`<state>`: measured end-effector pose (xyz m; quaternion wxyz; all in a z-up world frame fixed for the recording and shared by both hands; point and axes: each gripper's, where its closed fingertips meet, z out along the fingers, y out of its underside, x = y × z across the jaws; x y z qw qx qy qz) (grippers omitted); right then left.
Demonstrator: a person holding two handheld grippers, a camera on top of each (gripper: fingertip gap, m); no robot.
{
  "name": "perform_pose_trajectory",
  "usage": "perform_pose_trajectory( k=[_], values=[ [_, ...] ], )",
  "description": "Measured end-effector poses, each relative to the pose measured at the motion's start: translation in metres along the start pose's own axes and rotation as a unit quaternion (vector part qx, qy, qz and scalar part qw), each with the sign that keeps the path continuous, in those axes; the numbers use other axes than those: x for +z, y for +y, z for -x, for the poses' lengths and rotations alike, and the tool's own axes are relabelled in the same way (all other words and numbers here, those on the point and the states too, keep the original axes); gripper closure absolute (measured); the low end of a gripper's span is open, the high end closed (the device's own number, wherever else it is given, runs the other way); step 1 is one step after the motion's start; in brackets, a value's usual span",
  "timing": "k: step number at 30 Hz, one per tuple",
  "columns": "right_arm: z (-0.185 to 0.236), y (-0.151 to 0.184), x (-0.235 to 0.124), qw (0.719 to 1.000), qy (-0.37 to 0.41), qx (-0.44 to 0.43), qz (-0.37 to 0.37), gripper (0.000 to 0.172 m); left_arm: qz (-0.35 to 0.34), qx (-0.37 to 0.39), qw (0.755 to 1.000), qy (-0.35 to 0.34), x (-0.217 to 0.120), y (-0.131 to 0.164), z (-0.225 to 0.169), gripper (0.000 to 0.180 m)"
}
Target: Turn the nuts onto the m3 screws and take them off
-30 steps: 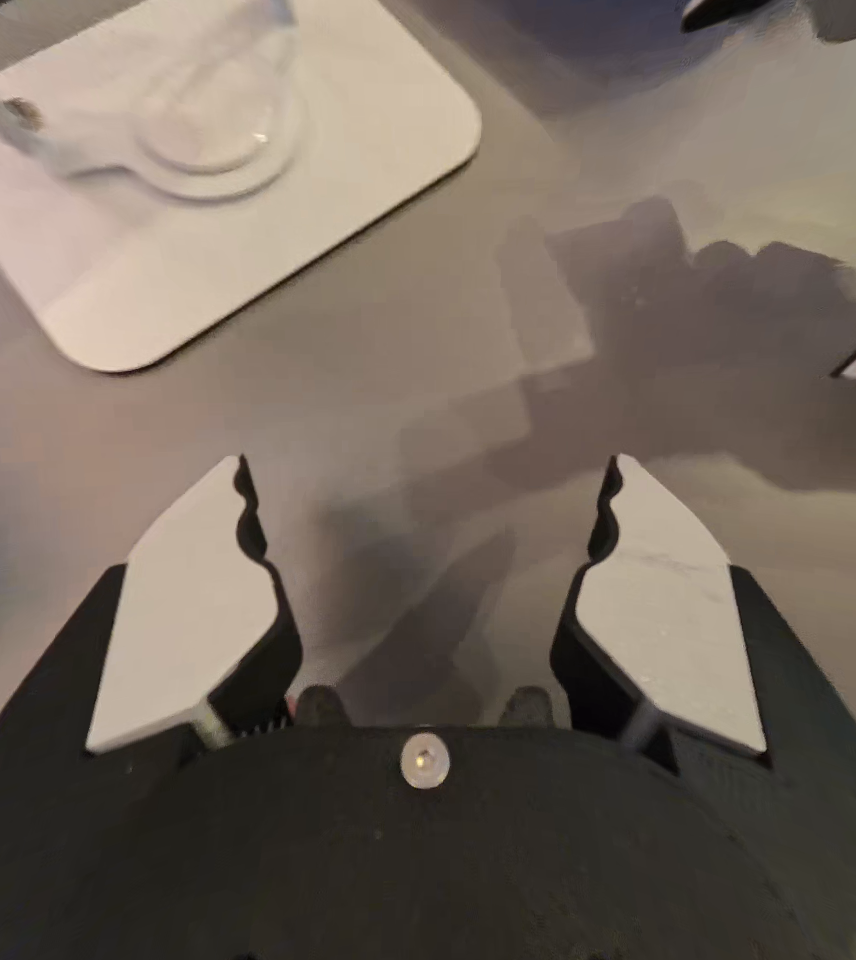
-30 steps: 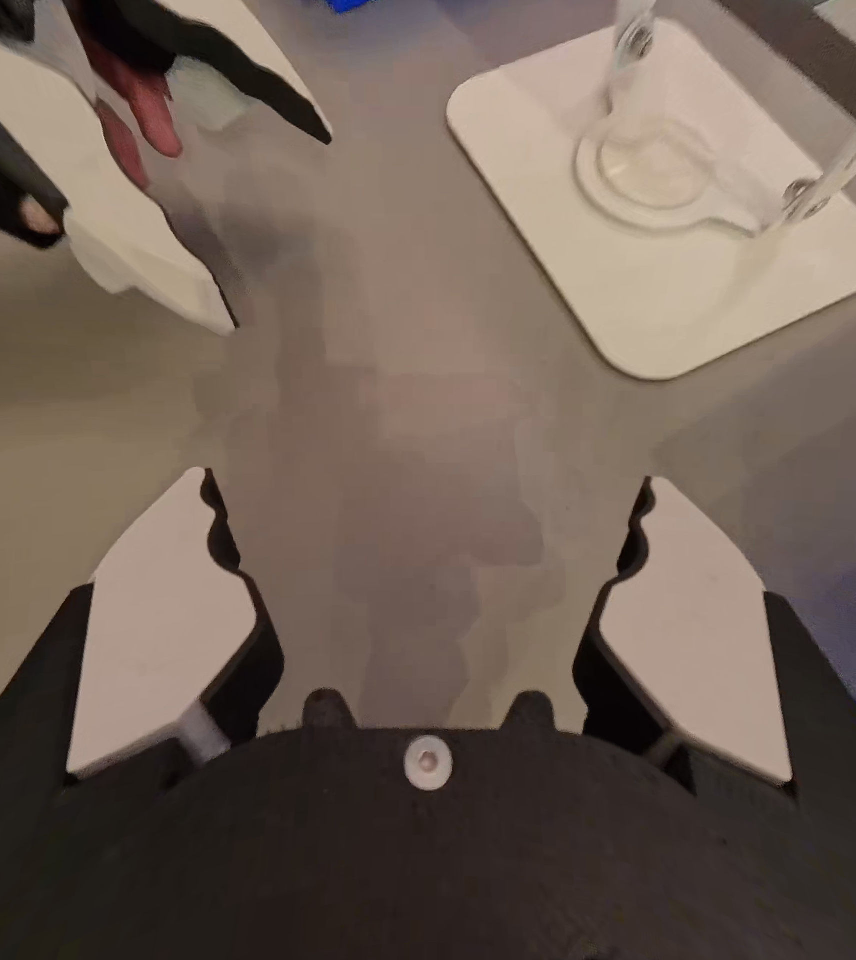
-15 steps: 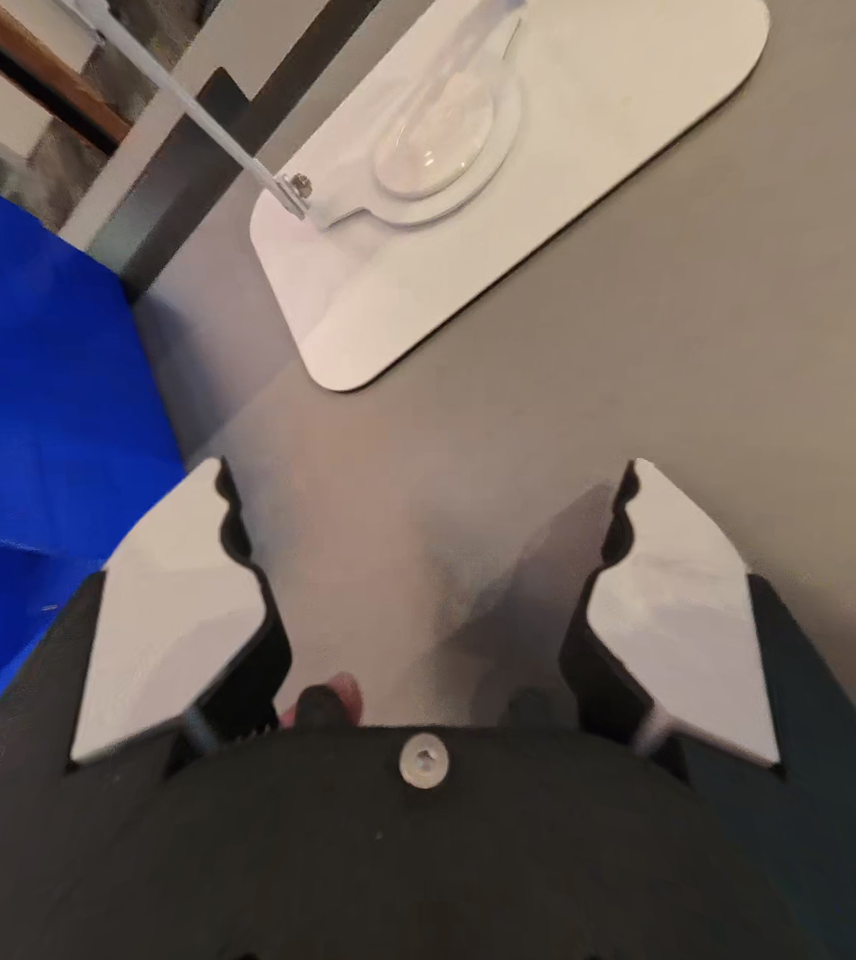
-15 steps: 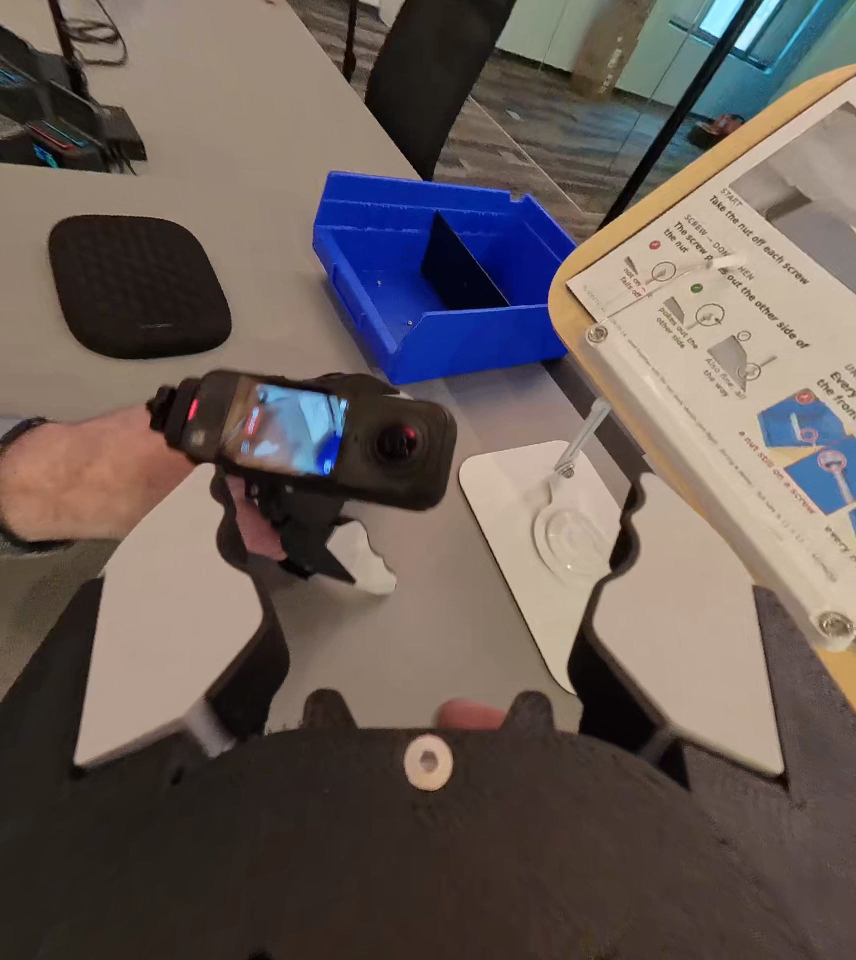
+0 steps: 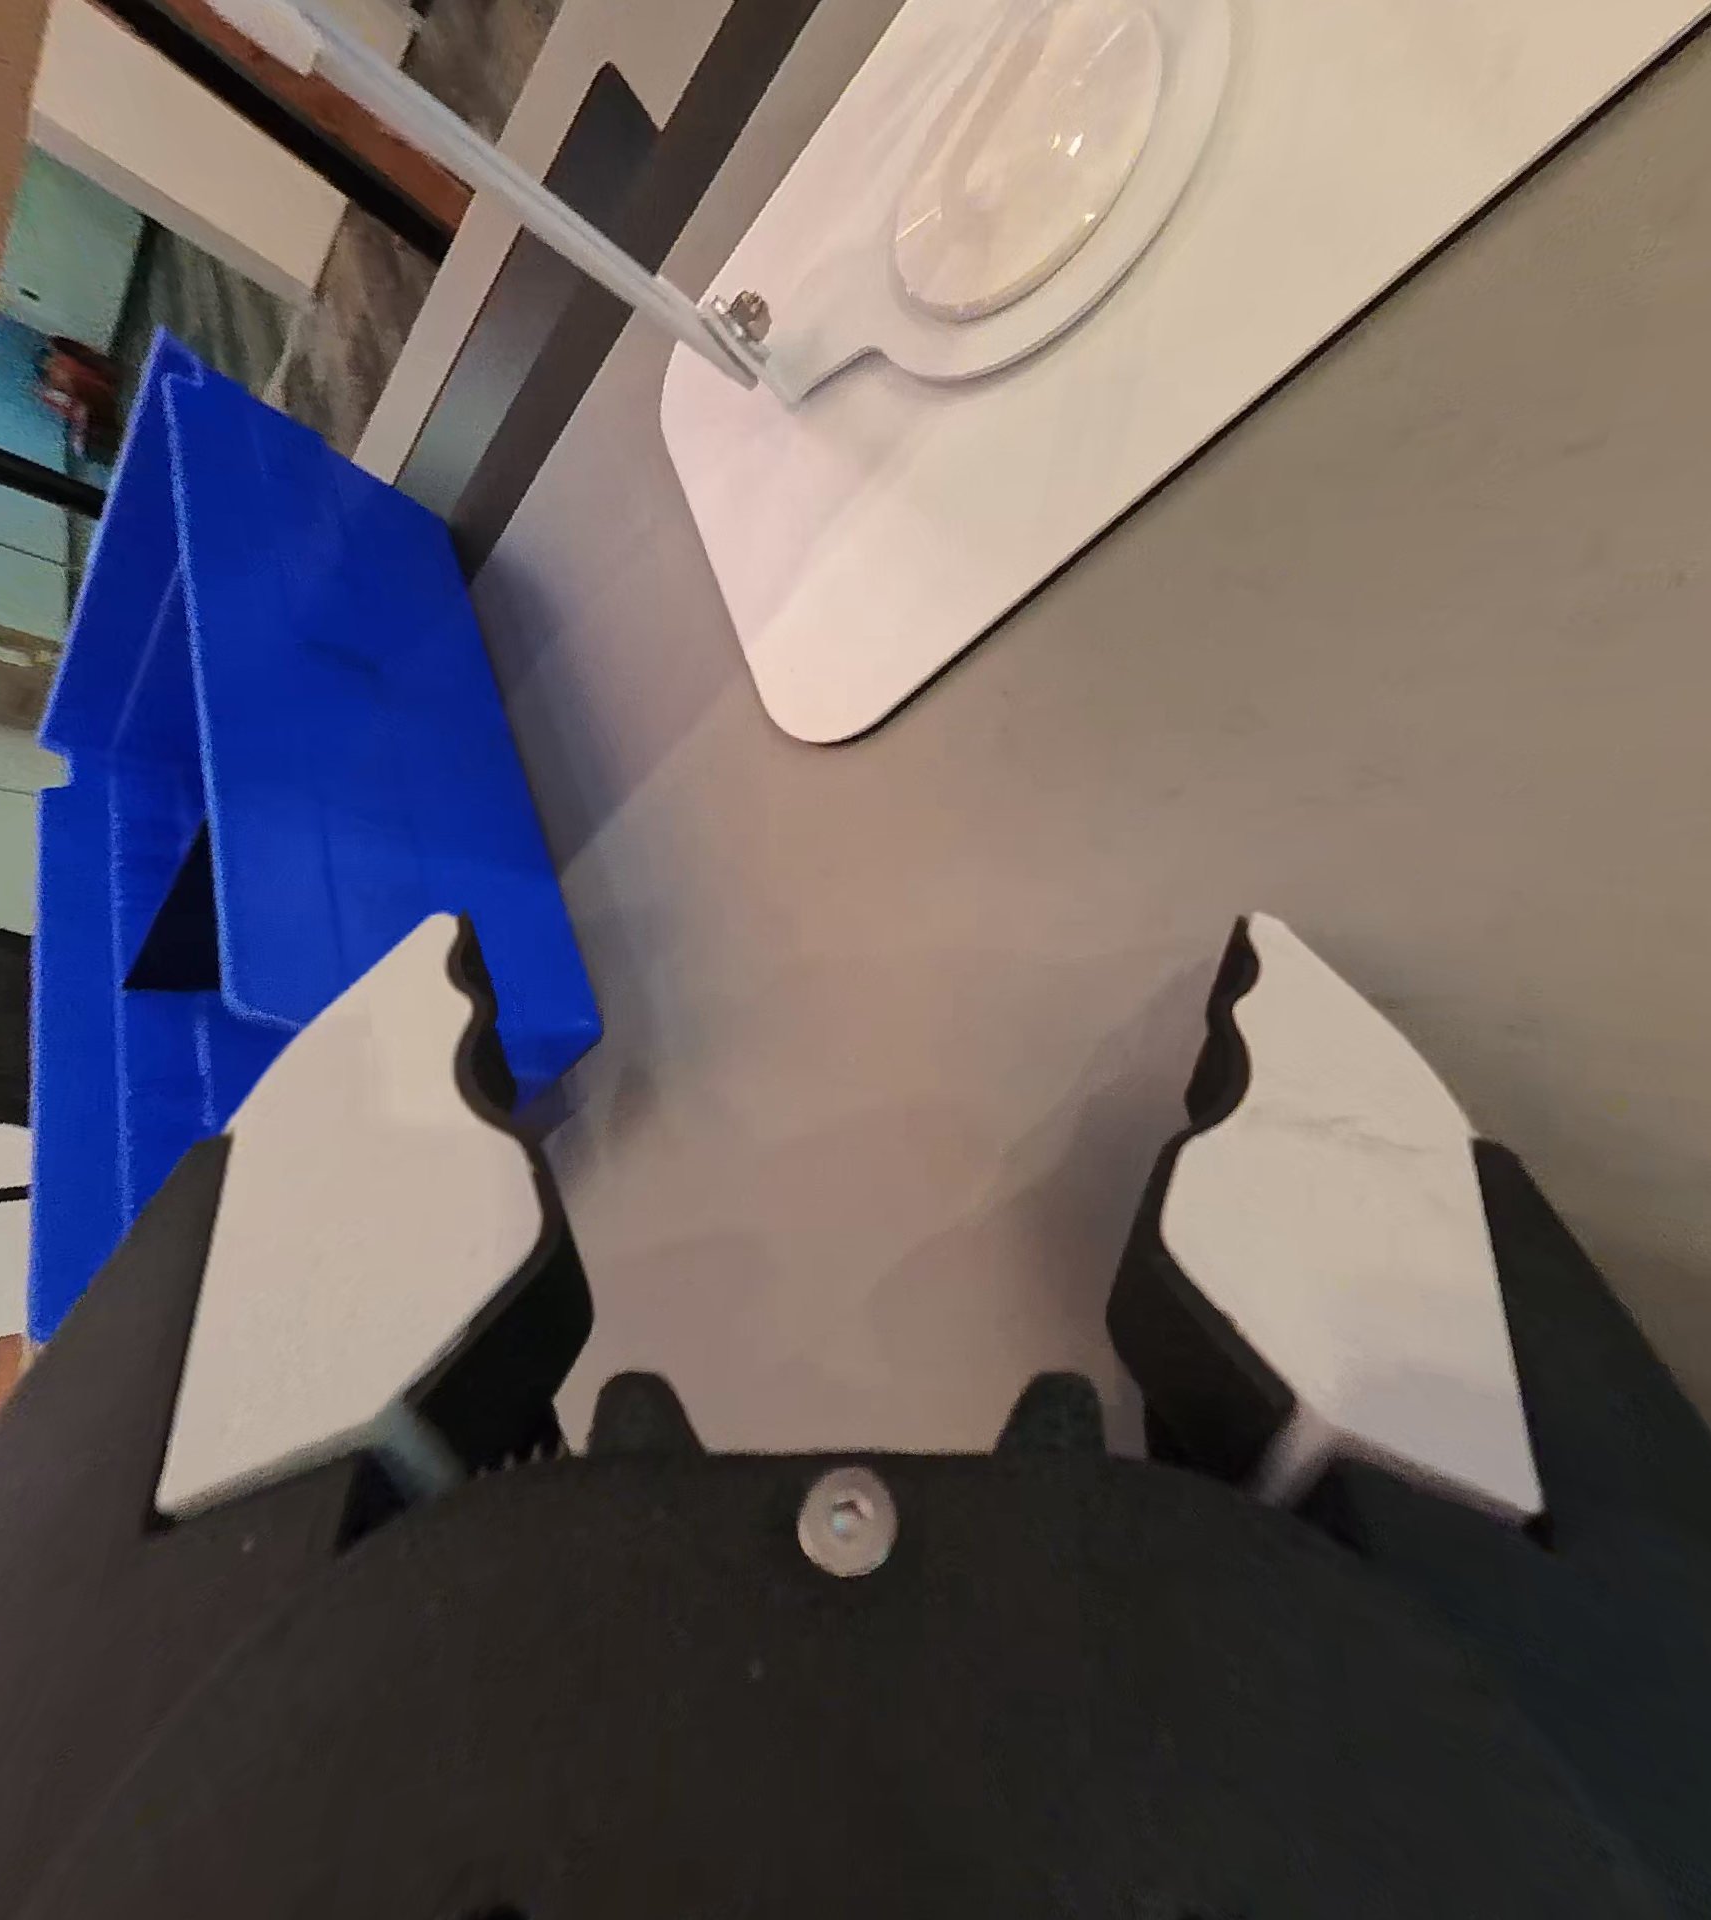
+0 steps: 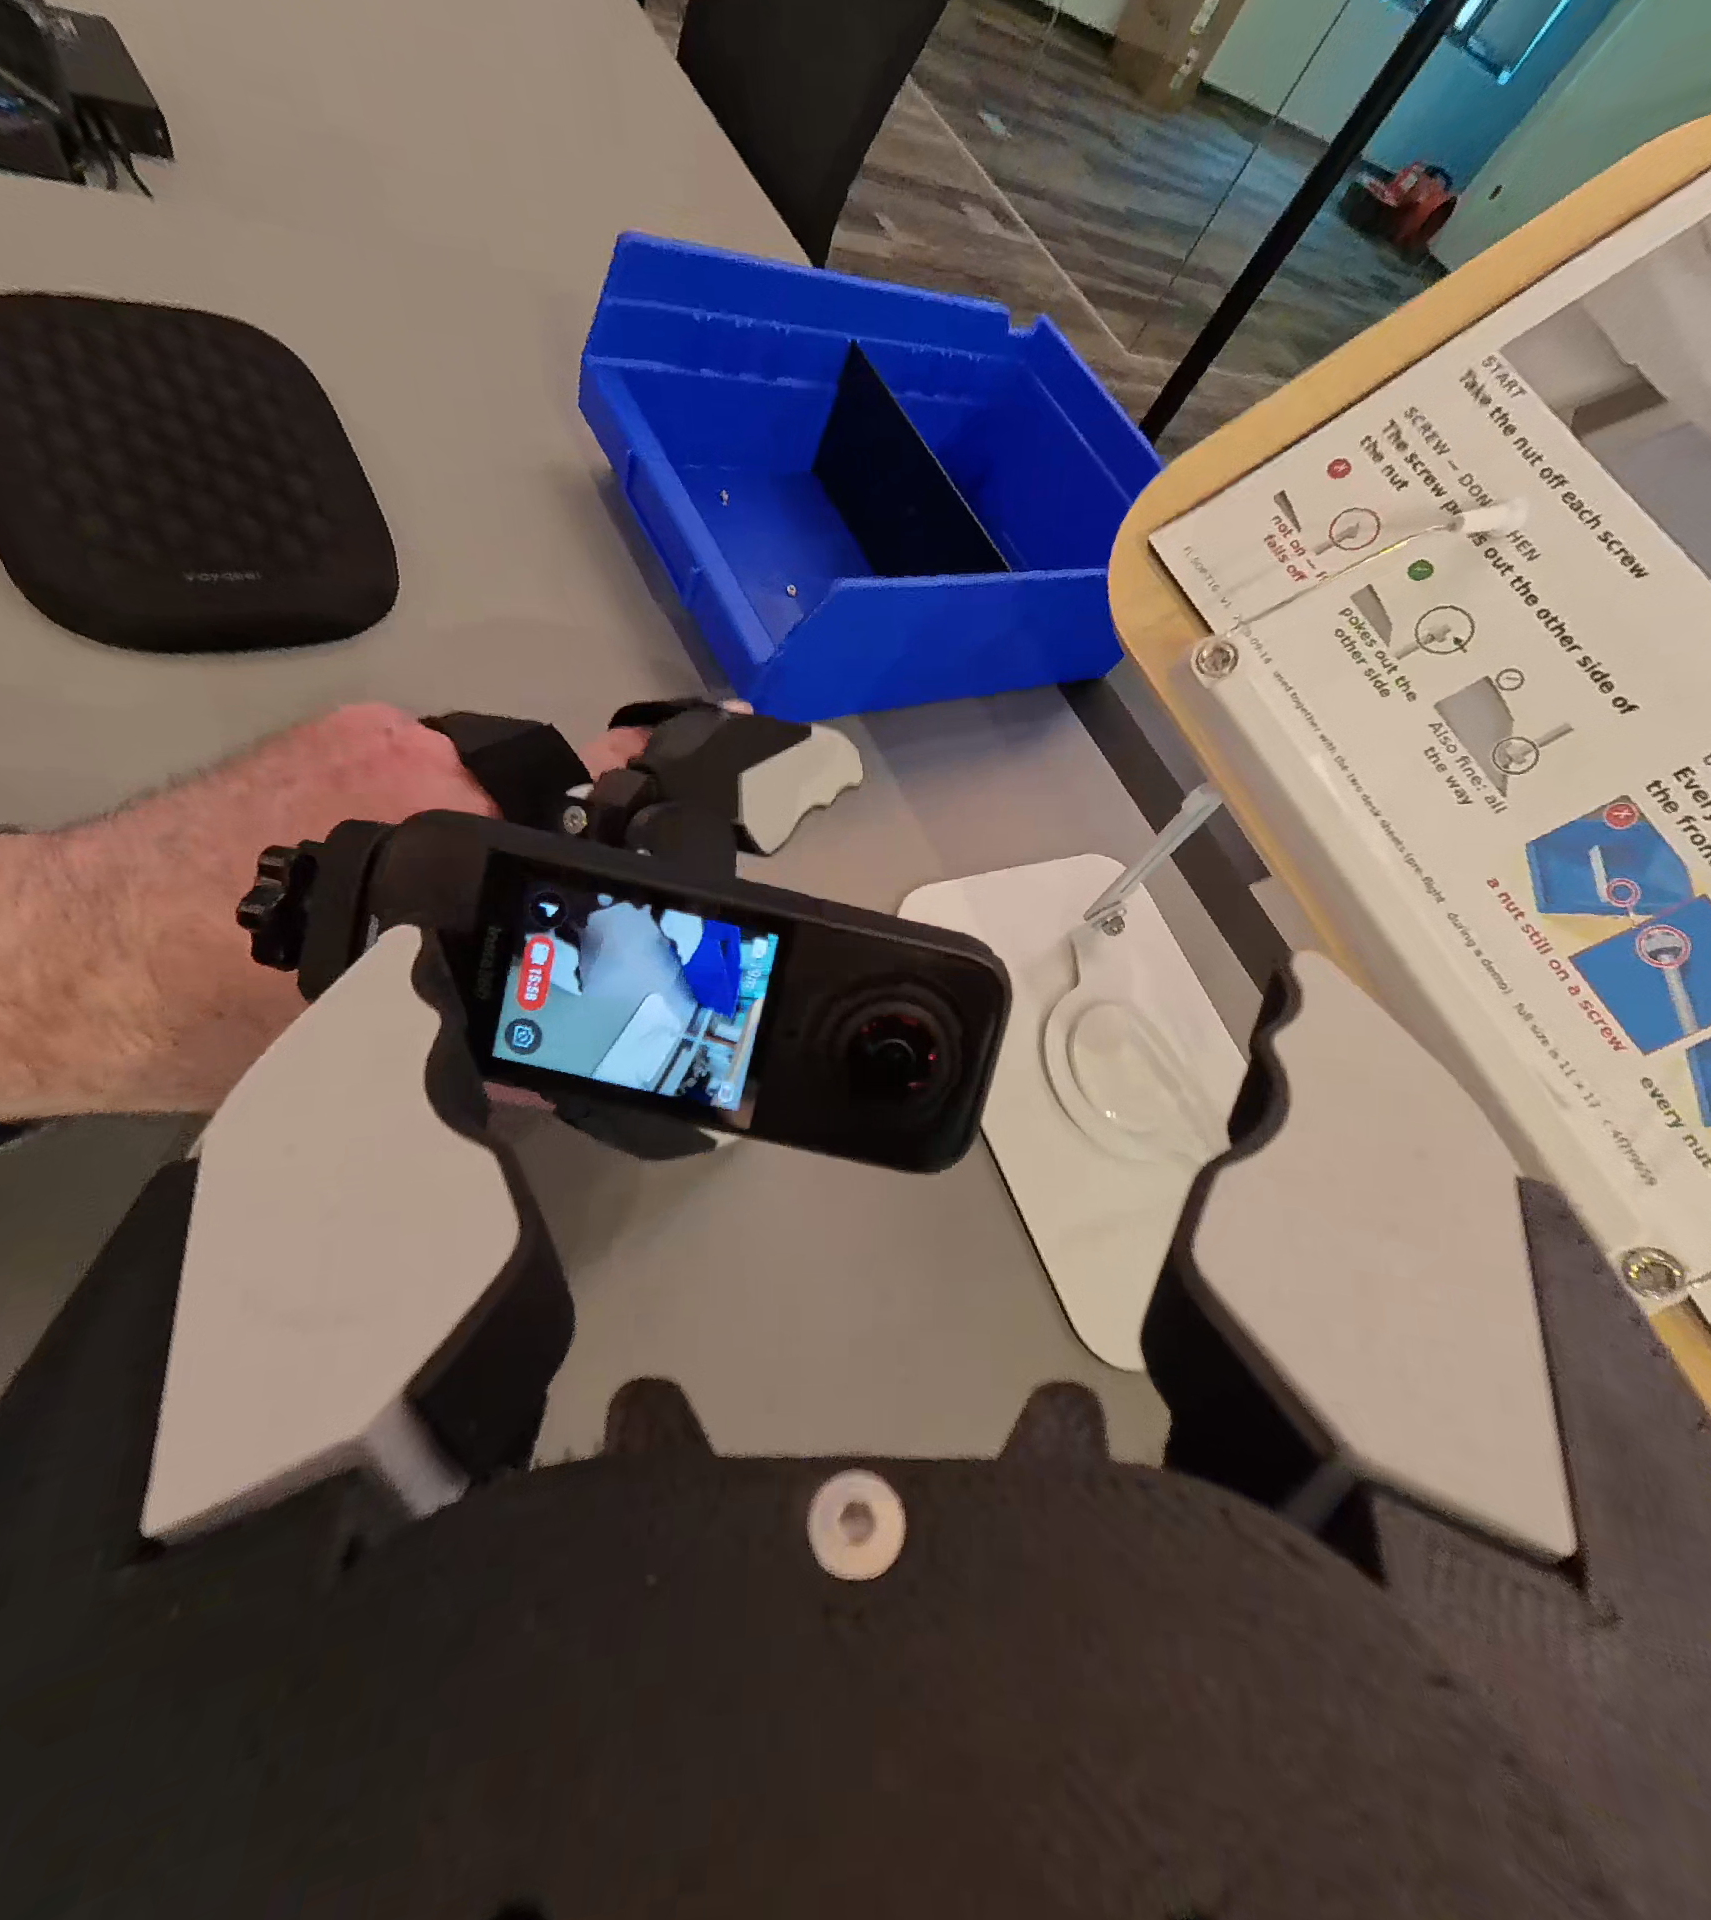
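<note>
Both grippers rose; left gripper (image 5: pixel 851 1029) beside blue bin (image 5: pixel 331 727), both jaws apart, bare

The white base plate (image 5: pixel 934 520) runs off the top edge in the left wrist view. The blue bin (image 5: pixel 311 727) looks smeary there, and a white finger (image 5: pixel 352 1195) covers its near corner. In the right wrist view, the camera (image 6: pixel 726 1018) hides most of the left gripper (image 6: pixel 789 779). The board with a printed sheet (image 6: pixel 1516 727) is cut off at the right edge.
</note>
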<state>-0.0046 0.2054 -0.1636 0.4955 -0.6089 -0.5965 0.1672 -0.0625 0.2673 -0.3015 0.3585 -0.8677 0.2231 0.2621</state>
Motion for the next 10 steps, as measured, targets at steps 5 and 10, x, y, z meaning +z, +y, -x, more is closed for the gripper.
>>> perform_pose_trajectory(
  k=[5, 10],
  values=[
    [-0.001, 0.002, 0.003, 0.998, 0.019, -0.046, 0.034, 0.029, 0.012, 0.005, 1.000, -0.017, 0.004, 0.002, 0.003, 0.056],
    [-0.005, -0.008, -0.004, 0.998, 0.031, -0.057, 0.022, 0.024, -0.007, -0.004, 1.000, -0.023, 0.002, 0.002, 0.013, 0.063]
  ],
)
